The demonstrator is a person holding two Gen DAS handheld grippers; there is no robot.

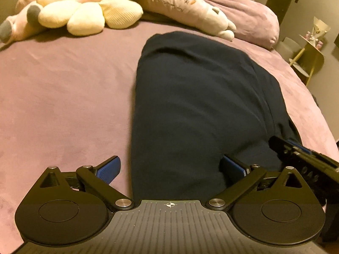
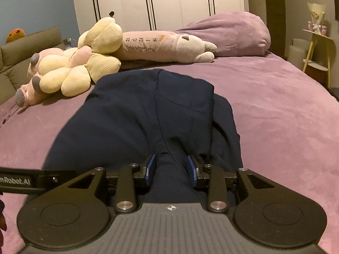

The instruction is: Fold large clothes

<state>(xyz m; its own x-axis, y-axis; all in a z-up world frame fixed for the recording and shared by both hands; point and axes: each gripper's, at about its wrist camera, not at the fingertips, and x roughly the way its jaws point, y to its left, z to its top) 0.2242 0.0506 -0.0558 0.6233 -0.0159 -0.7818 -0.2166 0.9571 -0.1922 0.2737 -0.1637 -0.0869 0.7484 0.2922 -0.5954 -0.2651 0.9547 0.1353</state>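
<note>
A dark navy garment (image 1: 197, 97) lies folded lengthwise on the purple bed sheet (image 1: 63, 97). My left gripper (image 1: 171, 167) hovers over the garment's near end with its jaws wide open. Its left pad is above the sheet and its right pad above the cloth, and neither presses on anything. To its right, the right gripper's fingers (image 1: 296, 154) reach onto the garment's near right side. In the right wrist view my right gripper (image 2: 171, 169) is shut on a raised bunch of the garment (image 2: 148, 110), with the blue pads against both sides of the cloth.
Yellow and pink plush toys (image 2: 72, 72) and a long pink plush pillow (image 2: 161, 46) lie at the far side of the bed. A purple pillow (image 2: 233, 33) sits at the far right, white wardrobe doors (image 2: 165, 2) behind. A small yellow side table (image 2: 317, 50) stands right of the bed.
</note>
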